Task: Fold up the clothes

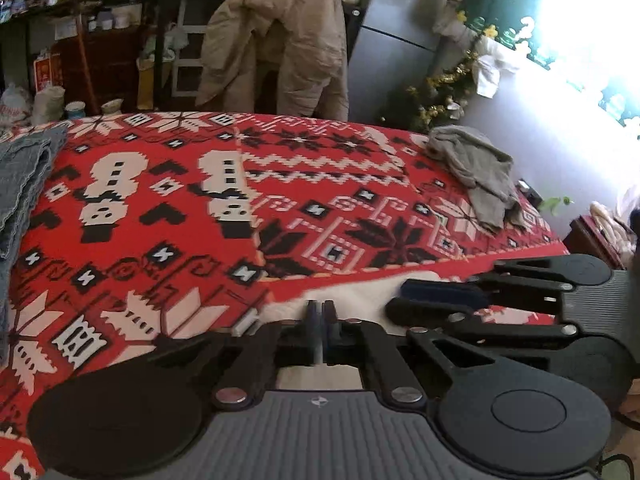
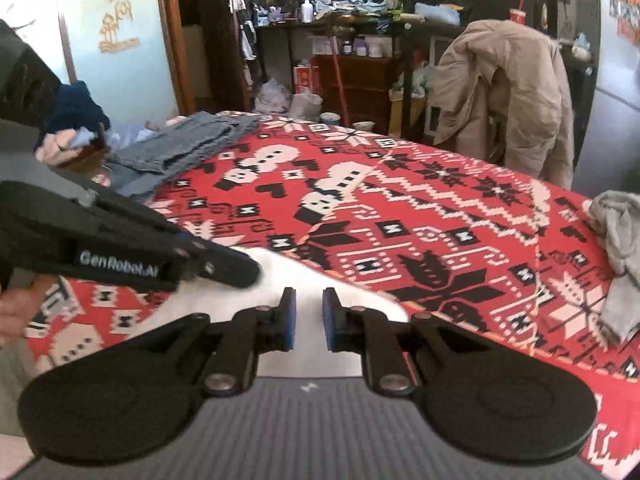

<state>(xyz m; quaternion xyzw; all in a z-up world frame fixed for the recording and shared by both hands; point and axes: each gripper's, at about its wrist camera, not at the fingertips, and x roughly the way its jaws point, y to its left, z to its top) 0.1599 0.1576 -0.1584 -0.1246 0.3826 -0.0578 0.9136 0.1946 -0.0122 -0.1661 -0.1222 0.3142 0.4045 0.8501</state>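
A white garment lies at the near edge of the red patterned blanket. My left gripper is shut, its tips pinching the garment's far edge, which runs taut from them. Just to its right, my right gripper hovers over the same garment; its blue pads stand a little apart and only white cloth below shows through the gap. A crumpled grey garment lies at the blanket's far right.
Folded blue-grey clothes are stacked at the blanket's left side. A tan jacket hangs over a chair behind the far edge. Cluttered shelves fill the back wall. A person's hand holds the left gripper.
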